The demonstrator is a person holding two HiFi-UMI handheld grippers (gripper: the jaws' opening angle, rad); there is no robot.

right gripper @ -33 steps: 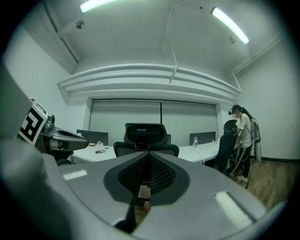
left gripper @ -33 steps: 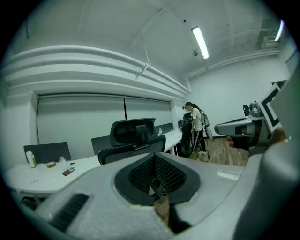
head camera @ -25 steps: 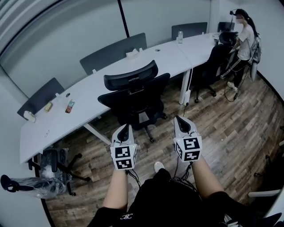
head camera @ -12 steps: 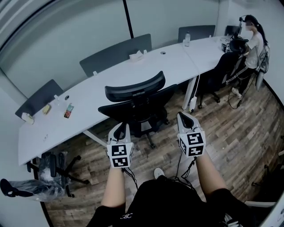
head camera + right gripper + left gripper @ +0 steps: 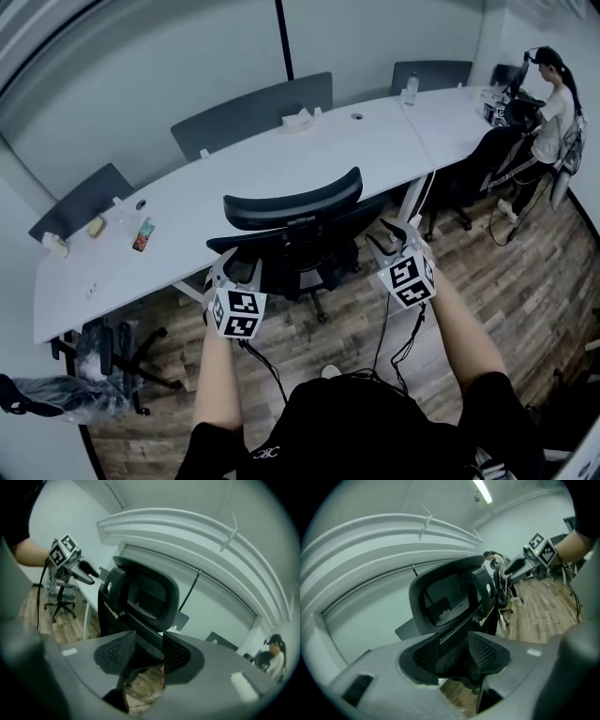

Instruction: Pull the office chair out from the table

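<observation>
A black office chair (image 5: 294, 205) with a curved headrest stands at the white table (image 5: 281, 159), its back toward me. My left gripper (image 5: 228, 267) is at the chair's left side and my right gripper (image 5: 388, 240) at its right side. Both jaws are opening. In the left gripper view, my left gripper (image 5: 454, 656) has a dark bar of the chair (image 5: 445, 597) between its mesh pads. The right gripper view shows the same for my right gripper (image 5: 147, 656), with the chair (image 5: 145, 592) close ahead. I cannot see either pair of pads pressing on the bar.
A tissue box (image 5: 298, 117), a bottle (image 5: 411, 89) and small items (image 5: 142, 234) lie on the table. A second chair (image 5: 122, 352) stands low at the left, another (image 5: 469, 169) at the right by a standing person (image 5: 553, 103). Grey panels back the table.
Both grippers moved forward from in front of my body to the chair's two sides and rolled outward. Their jaws, shut before, now stand apart.
</observation>
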